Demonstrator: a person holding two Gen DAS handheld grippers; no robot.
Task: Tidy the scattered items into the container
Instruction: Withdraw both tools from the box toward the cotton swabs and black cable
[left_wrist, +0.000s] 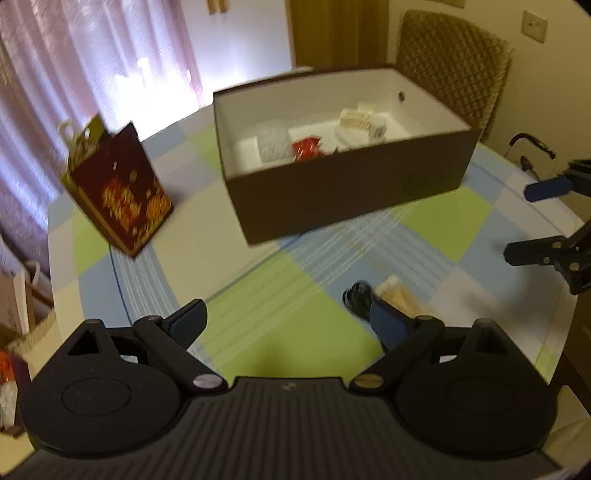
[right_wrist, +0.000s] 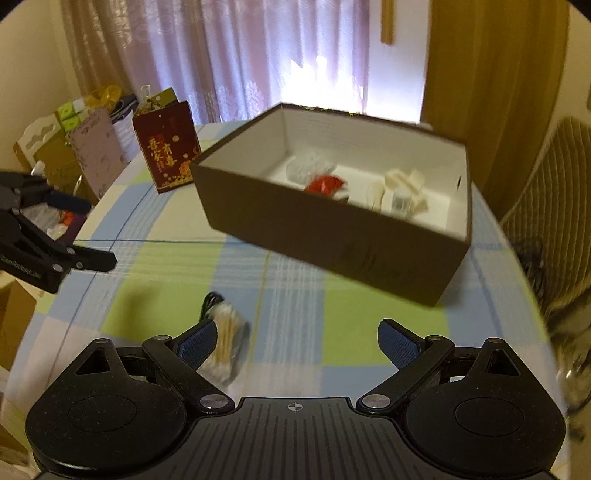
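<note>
Both grippers, left gripper (left_wrist: 288, 317) and right gripper (right_wrist: 295, 341), hover spread and empty; a cotton-swab packet (right_wrist: 225, 343) lies near, outside the far brown box (right_wrist: 332, 236); a blurred, hasty pinch might crush it.

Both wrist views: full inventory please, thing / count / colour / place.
box: 1, dark brown outside, white inside, open, on the table's far half
clear crinkled packet: 1, transparent, inside box
red packet: 1, red, inside box beside the clear one
small white boxes: several, blurred, white/cream, inside box, far end
cotton swab bag: 1, clear with pale sticks, on table near the grippers
black cord: 1, black, touching the swab bag
gift bag: 1, dark red with gold print, upright, left of box
tablecloth: 1, green/blue/white check, over table
wicker chair: 1, tan, behind table
curtain: pink, behind
left gripper: open, empty
right gripper: open, empty
</note>
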